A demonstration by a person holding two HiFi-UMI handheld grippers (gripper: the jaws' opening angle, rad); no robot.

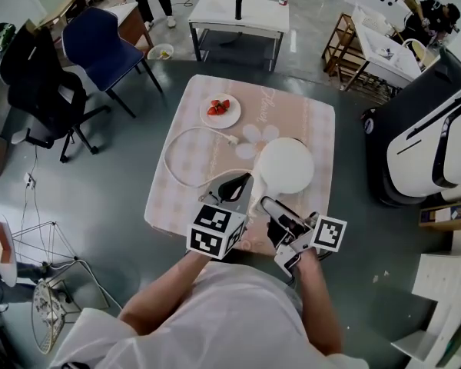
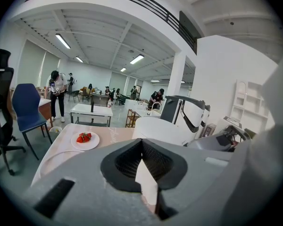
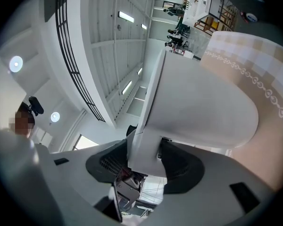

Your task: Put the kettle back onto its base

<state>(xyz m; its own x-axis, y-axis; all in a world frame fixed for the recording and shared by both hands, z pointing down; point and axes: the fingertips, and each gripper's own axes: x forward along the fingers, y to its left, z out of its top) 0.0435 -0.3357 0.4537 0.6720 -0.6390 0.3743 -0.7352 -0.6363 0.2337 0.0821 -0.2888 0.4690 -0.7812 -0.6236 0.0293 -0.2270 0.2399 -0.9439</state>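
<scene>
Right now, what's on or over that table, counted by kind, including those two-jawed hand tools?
Grippers: 2, left gripper and right gripper
White kettle: 1
Plate of strawberries: 1
White power cord: 1
Total: 5

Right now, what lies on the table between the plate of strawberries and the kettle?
In the head view, the white cord's plug and a flower print on the tablecloth lie between the plate and the kettle.
</scene>
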